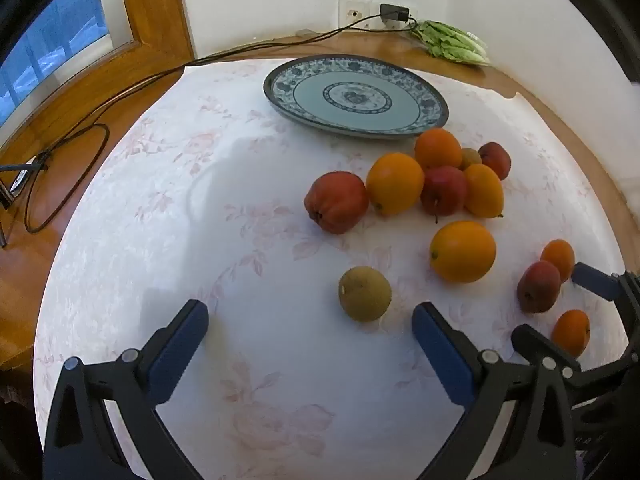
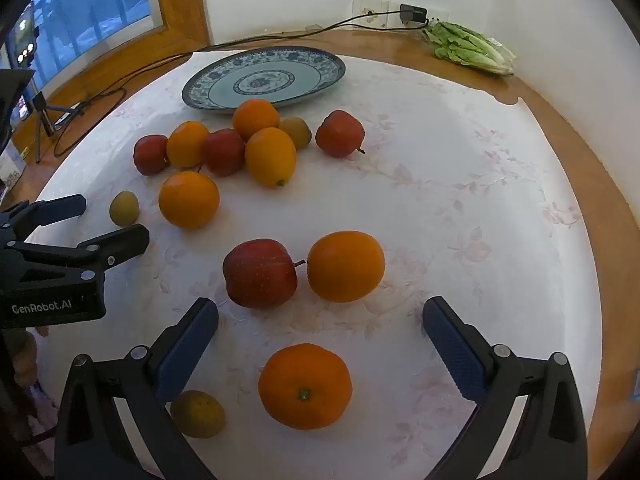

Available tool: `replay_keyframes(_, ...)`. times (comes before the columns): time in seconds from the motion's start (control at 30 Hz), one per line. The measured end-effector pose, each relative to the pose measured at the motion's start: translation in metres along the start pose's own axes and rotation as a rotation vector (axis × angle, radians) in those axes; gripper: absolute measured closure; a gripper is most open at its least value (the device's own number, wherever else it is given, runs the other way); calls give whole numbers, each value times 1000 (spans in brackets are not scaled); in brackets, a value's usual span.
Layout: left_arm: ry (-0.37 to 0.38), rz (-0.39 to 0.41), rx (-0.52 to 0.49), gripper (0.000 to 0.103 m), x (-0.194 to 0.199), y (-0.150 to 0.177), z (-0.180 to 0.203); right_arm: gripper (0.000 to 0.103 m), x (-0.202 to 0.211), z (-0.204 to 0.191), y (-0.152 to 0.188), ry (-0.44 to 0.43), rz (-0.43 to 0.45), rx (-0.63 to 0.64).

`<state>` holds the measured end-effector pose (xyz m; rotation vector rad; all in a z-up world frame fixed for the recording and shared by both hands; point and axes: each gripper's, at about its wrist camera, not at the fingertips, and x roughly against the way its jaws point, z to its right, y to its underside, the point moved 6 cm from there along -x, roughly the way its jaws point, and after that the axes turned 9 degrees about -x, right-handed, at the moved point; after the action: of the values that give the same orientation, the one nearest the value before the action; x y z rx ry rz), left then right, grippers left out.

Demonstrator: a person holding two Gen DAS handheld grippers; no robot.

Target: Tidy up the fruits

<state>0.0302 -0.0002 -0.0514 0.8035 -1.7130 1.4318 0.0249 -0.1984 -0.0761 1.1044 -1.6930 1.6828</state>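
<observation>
A blue patterned plate [image 1: 430,114] sits bare at the far side of the white cloth; it also shows in the right wrist view [image 2: 332,74]. Several oranges and red apples cluster just in front of it, among them a big apple [image 1: 336,202] and an orange [image 1: 394,183]. My left gripper [image 1: 310,340] is open and empty, just short of a brownish-green fruit [image 1: 365,294]. My right gripper [image 2: 320,338] is open and empty, with a mandarin [image 2: 305,386] between its fingers on the cloth. An apple [image 2: 260,273] and an orange [image 2: 346,266] lie just beyond.
A round wooden table [image 2: 608,220] carries the flowered cloth [image 1: 224,184]. Bagged lettuce [image 2: 470,48] lies at the back by the wall sockets. A black cable [image 1: 120,92] runs off to the left. A small yellowish fruit [image 2: 198,414] lies by my right gripper's left finger.
</observation>
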Motion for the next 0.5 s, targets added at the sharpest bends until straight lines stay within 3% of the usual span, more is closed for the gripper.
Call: replay_keyframes(0.5, -4, -1, 7, 0, 2, -2, 2, 0, 2, 0, -1, -5, 15, -2)
